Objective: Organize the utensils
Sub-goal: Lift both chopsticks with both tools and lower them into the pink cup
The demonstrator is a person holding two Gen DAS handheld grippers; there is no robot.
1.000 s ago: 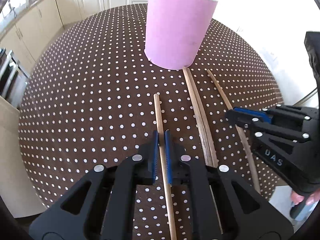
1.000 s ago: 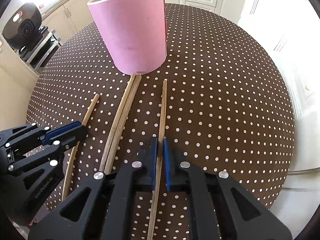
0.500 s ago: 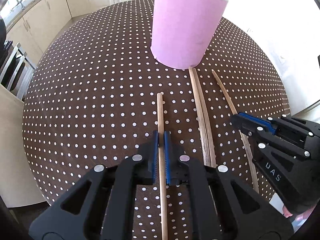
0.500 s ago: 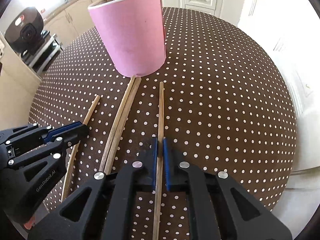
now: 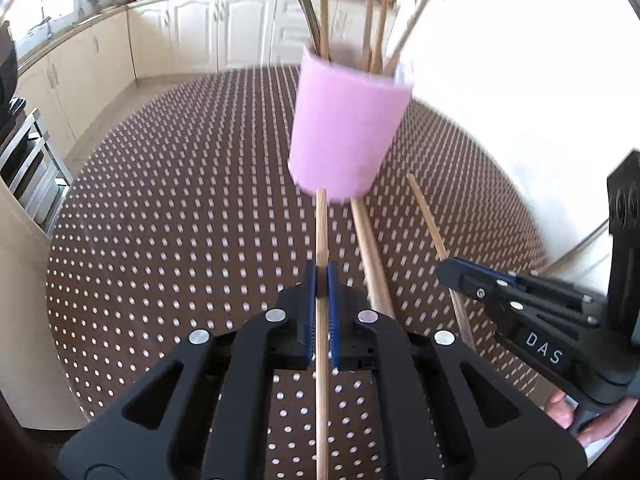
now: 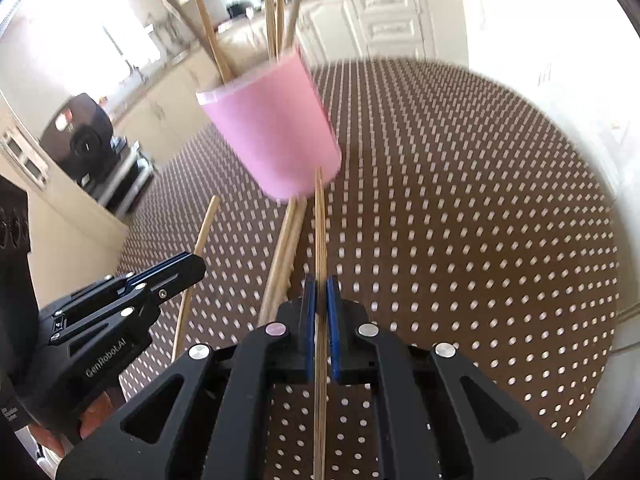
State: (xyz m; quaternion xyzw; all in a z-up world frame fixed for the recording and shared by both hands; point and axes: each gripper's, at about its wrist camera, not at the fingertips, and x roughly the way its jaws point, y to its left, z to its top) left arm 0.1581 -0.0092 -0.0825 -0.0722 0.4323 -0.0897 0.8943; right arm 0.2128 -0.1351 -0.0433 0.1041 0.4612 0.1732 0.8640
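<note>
The left gripper (image 5: 321, 276) pinches one wooden stick (image 5: 321, 232) between its jaws; the right gripper (image 6: 320, 288) pinches another stick (image 6: 319, 220), both pointing toward the pink cup (image 5: 346, 136).

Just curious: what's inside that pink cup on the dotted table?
Several wooden sticks stand in the pink cup, leaning against its rim. The cup's wall hides their lower ends and anything else inside.

Left gripper (image 5: 321, 276): black plastic frame, triangular cut-outs, blue pads, 4 round silver screws; white "GenRobot.AI" lettering on its side.
Right gripper (image 6: 320, 280): same black frame, blue pads, 4 silver screws; white "DAS" label.
</note>
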